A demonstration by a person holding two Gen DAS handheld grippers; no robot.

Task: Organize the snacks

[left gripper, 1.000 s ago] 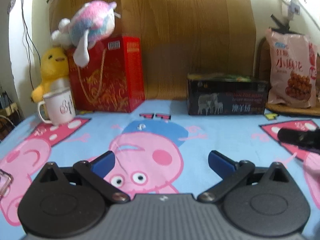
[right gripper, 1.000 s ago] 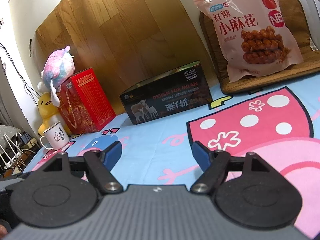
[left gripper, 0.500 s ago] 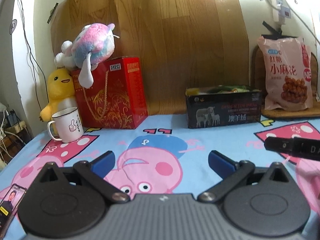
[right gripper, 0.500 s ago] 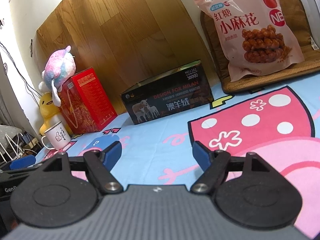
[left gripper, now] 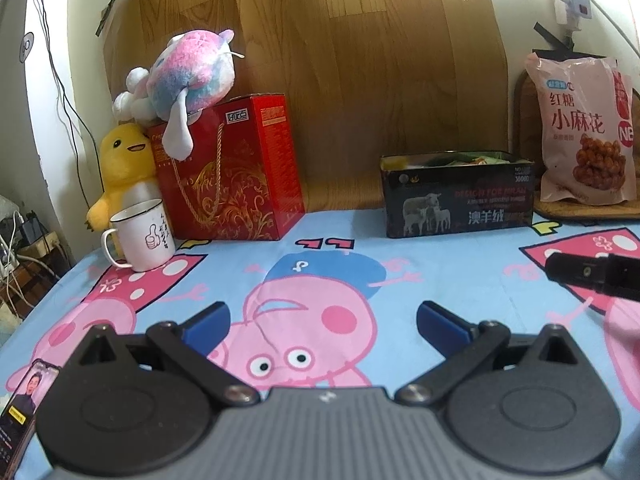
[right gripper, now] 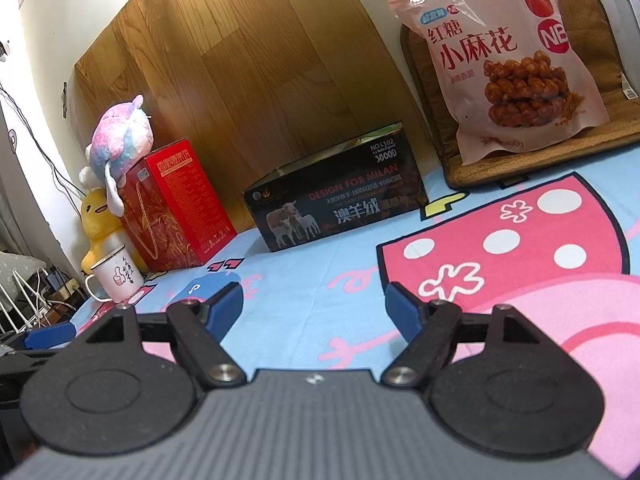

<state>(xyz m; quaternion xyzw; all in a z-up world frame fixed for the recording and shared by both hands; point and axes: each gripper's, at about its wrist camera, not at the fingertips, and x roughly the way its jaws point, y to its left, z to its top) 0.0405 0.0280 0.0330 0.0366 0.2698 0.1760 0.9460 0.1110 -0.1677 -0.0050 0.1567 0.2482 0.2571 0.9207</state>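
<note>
A pink snack bag (left gripper: 585, 132) (right gripper: 508, 60) leans upright on a brown cushion at the back right. An open black box (left gripper: 456, 196) (right gripper: 336, 204) with packets inside stands against the wooden board. My left gripper (left gripper: 322, 322) is open and empty above the cartoon sheet. My right gripper (right gripper: 314, 306) is open and empty, low over the sheet, well short of box and bag. Its black body (left gripper: 596, 274) shows at the right edge of the left wrist view.
A red gift box (left gripper: 232, 168) (right gripper: 176, 208) carries a pink plush (left gripper: 188, 76). A yellow duck plush (left gripper: 120, 164) and a white mug (left gripper: 140, 236) (right gripper: 116, 276) stand at the left. A phone (left gripper: 20, 412) lies at the near left. A brown cushion (right gripper: 560, 148) lies under the bag.
The left gripper has pulled back and tilted up, so more of the wall and the phone show. The right gripper has barely moved. Both stayed open.
</note>
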